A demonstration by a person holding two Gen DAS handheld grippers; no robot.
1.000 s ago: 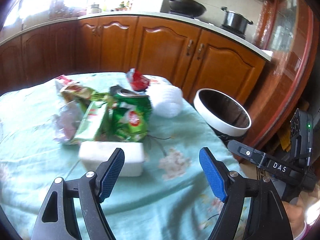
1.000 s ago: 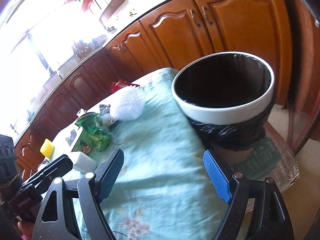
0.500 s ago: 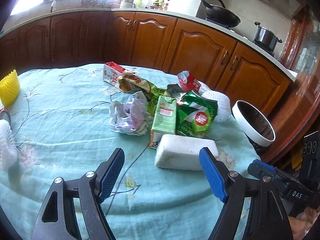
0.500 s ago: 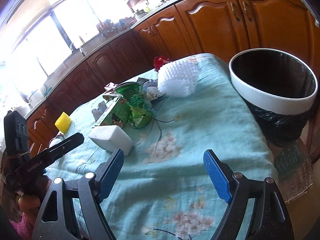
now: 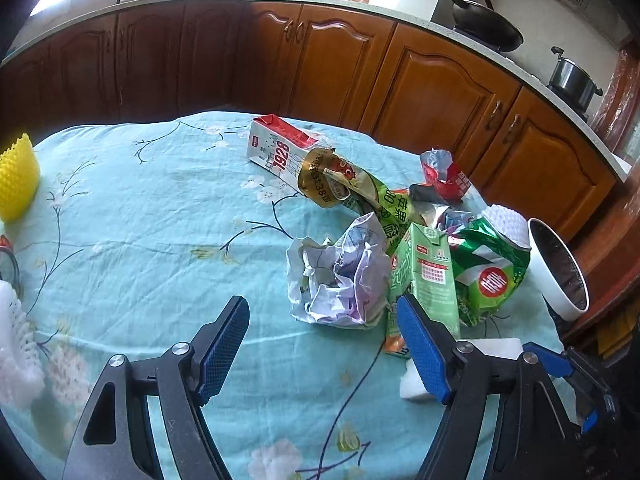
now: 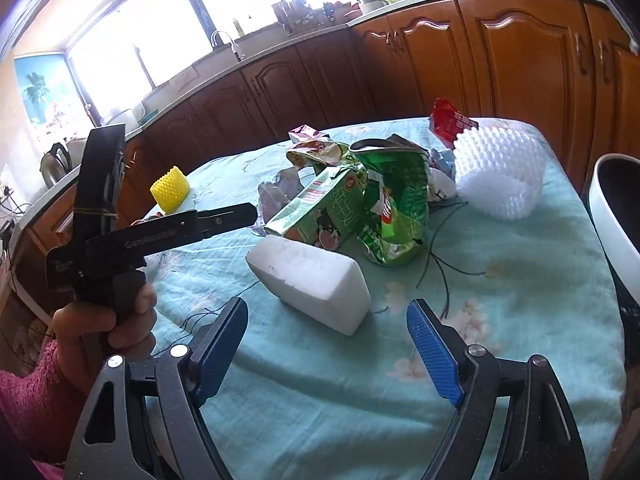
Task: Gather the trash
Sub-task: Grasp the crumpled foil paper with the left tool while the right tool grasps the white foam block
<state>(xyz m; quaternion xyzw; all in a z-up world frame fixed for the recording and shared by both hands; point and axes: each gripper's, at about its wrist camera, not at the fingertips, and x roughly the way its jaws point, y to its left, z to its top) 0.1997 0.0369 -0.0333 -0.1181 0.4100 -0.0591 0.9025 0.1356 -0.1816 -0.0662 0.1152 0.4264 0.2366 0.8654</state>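
Observation:
A heap of trash lies on the table: crumpled paper [image 5: 340,276], a green drink carton [image 5: 430,276] [image 6: 320,212], a green snack bag [image 5: 492,272] [image 6: 396,208], a gold-green wrapper [image 5: 340,180], a red wrapper [image 5: 444,176] [image 6: 452,122], a white "1928" carton [image 5: 280,148] and a white foam block [image 6: 312,276] [image 5: 416,380]. My left gripper [image 5: 324,356] is open and empty, just short of the paper. My right gripper [image 6: 324,352] is open and empty, in front of the foam block. The bin [image 5: 560,272] [image 6: 616,216] stands past the table's right edge.
A white foam net [image 6: 500,172] lies near the bin. A yellow foam net [image 5: 16,176] [image 6: 170,188] and another white net [image 5: 12,344] lie at the table's left. Wooden kitchen cabinets [image 5: 340,64] run behind the table with its teal cloth [image 5: 140,220].
Both views have swung left, away from the bin and onto the trash heap. The left gripper has come closer to the crumpled paper, the right closer to the foam block. Both stayed open.

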